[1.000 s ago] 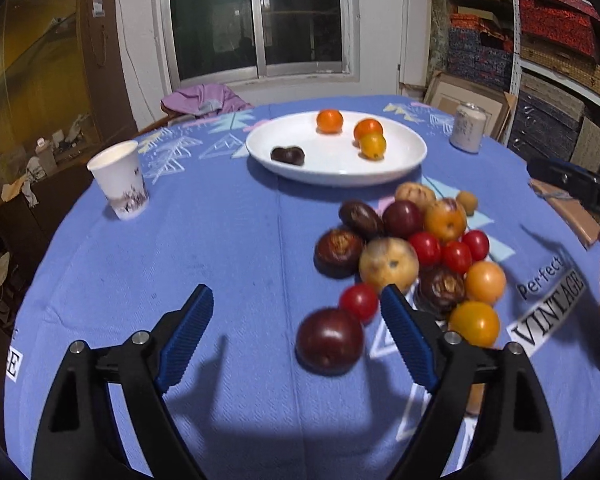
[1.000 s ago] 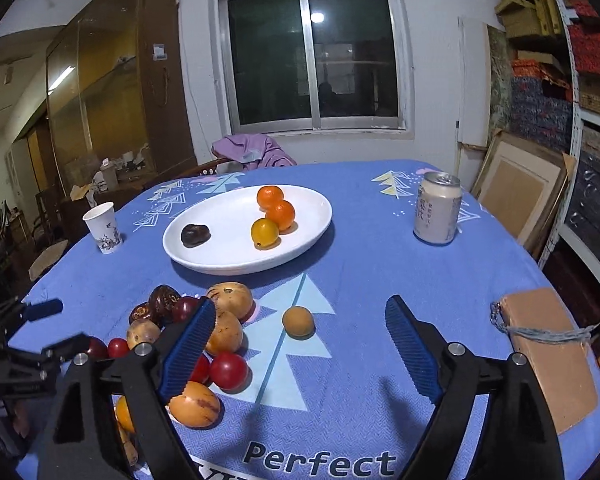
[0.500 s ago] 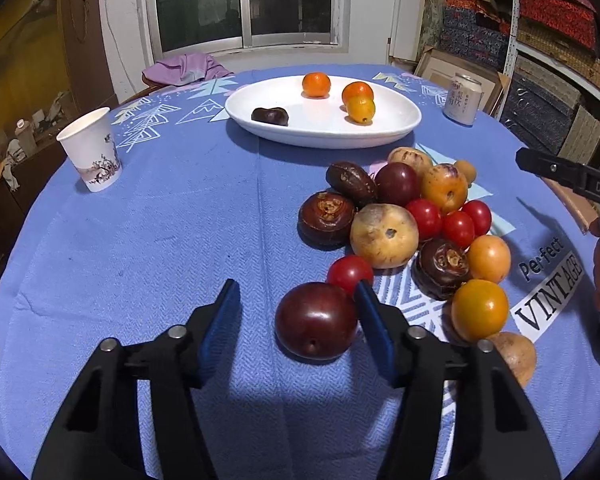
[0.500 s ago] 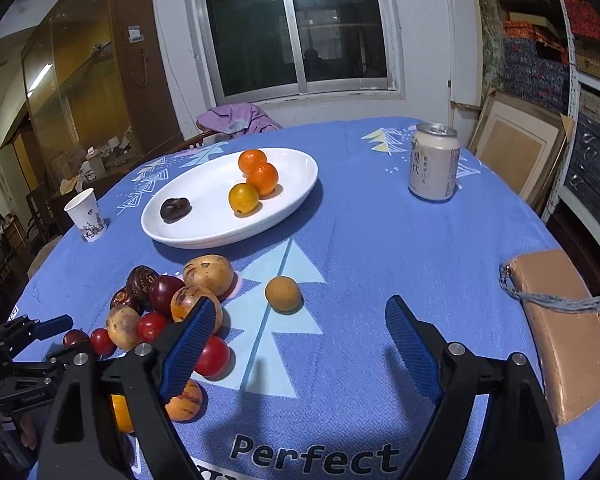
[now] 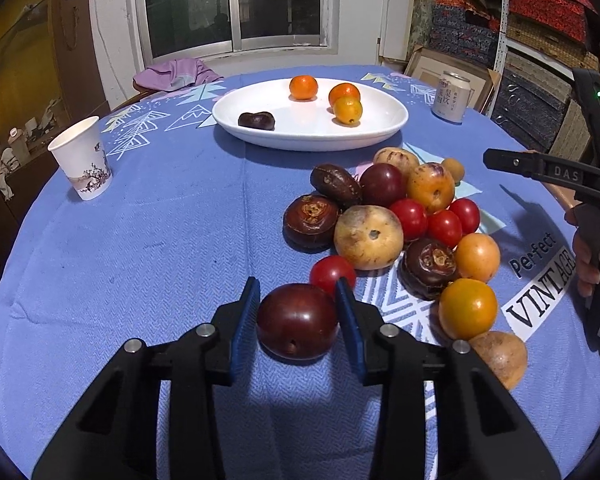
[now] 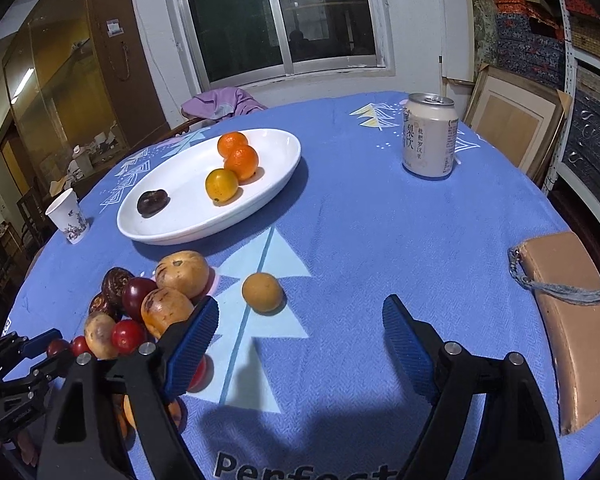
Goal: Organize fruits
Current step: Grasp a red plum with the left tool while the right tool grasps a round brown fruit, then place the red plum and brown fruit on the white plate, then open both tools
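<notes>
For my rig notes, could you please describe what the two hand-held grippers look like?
Left hand-held gripper: matte black plastic arms, silver rivets, ribbed blue pads. Right hand-held gripper: same build. From the left camera, the right one shows white "DAS" lettering and a small green light.

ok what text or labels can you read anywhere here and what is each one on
"Perfect VINTAGE": printed on the tablecloth.
"DAS": on the right gripper, cut off by a hand.
Drink can: vertical Chinese characters, too small to read surely.
Paper cup: a picture, no words.

One plate (image 5: 384,130), one can (image 5: 450,97), one paper cup (image 5: 82,158).
</notes>
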### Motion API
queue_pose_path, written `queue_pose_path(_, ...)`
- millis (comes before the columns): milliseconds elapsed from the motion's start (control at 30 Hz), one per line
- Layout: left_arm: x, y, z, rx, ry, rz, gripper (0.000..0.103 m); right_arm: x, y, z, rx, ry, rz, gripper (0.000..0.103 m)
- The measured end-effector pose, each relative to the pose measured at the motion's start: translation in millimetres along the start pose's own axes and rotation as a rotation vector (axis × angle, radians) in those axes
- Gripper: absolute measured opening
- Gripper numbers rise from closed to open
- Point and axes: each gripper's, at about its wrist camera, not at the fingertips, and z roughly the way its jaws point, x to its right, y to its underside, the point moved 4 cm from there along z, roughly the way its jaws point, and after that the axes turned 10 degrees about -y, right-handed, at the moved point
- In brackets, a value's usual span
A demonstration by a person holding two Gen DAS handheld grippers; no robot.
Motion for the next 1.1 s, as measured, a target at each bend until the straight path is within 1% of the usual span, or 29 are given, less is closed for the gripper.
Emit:
queue_pose_path(67, 0.1, -0.7, 0.4, -0.002, 0.0, -0.003, 0.039, -1.0, -2.2, 7.4, -0.022, -0.024, 0.011, 0.08)
queue_pose_path(200, 0.1, -1.4, 1.0, -0.004, 0.0, -0.005, 0.039, -1.3, 0.9, 25.8, -0.092, -0.067, 0.04, 0.064)
queue_pose_path(267, 0.0, -1.0, 1.4, -0.004, -0.001, -0.005, 0.039, 0.3, 1.4, 32.5, -0.11, -0.066, 0.053, 0.061)
queue_pose_path(467, -0.1, -1.5, 1.6, -0.004, -0.001, -0.005, 0.039, 2.9, -1.1, 43.2, -0.125, -0.051, 0.063, 0.06)
queue_pose_path(633, -0.1, -1.5, 2.4, -0.004, -0.002, -0.002, 0.039, -7.3, -2.7, 52.3, -0.137, -0.032, 0.007, 0.06)
queue_pose_path(667, 0.1, -1.4, 2.4, -0.004, -0.002, -0.002, 0.039, -10.6, -1.9, 53.7, -0.141, -0.026, -0.013, 0.055)
queue_pose_path(700, -0.3, -1.8, 2.7, -0.004, -0.001, -0.003, 0.039, -15.1, -0.8, 55.0, -0.145, -0.027, -0.038, 0.046)
queue_pose_path(733, 0.0, -1.6, 2.4, -0.004, -0.001, -0.003, 0.039, -19.4, 0.1, 55.4, -0.149, -0.034, -0.057, 0.038)
queue_pose_path(767, -0.1, -1.8, 2.6, -0.004, 0.0, -0.004, 0.039, -22.6, 1.1, 55.5, -0.153, -0.046, -0.066, 0.029)
queue_pose_path(867, -0.8, -2.1, 3.2, -0.003, 0.005, -0.011, 0.039, -22.9, 2.5, 52.9, -0.148, -0.043, -0.067, 0.029)
queue_pose_path(933, -1.2, -2.0, 3.6, -0.004, 0.01, -0.015, 0.039, -19.1, 2.2, 50.9, -0.143, -0.056, -0.044, 0.029)
queue_pose_path(1033, -2.3, -1.6, 3.3, -0.003, 0.018, -0.022, 0.038, -12.2, 1.5, 46.3, -0.137, -0.102, 0.01, 0.029)
queue_pose_path(1100, -3.6, -1.8, 2.7, -0.002, 0.023, -0.03, 0.038, -7.6, 1.1, 41.5, -0.133, -0.151, 0.059, 0.029)
